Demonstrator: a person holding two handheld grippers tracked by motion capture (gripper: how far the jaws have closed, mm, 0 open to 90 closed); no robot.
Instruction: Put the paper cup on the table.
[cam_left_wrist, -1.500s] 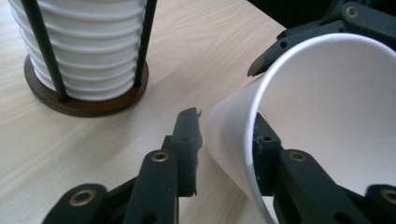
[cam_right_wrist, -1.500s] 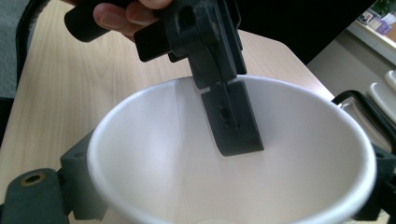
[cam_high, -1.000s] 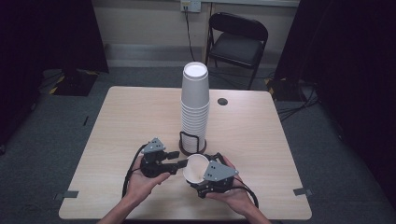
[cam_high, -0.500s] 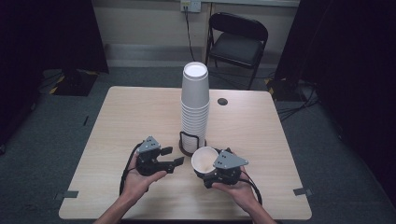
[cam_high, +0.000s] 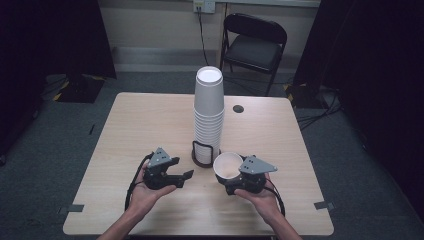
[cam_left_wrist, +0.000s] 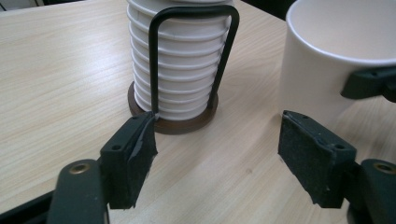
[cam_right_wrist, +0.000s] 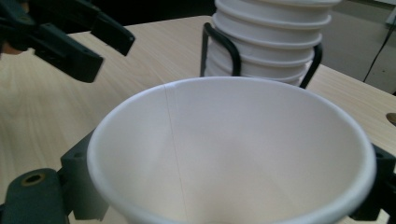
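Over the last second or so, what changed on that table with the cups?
The left gripper let go of the single cup: its fingers have just been opening and now stand apart with nothing between them. The right gripper holds the cup alone and carried it rightward, away from the left one. The tall cup stack in its wire holder stayed put.

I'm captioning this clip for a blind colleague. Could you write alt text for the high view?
On a light wooden table, the right tongs grip a single white paper cup, mouth up, beside a tall stack of white paper cups upside down in a black wire holder. The left tongs stand open and empty, left of the holder. A black folding chair stands behind the table.
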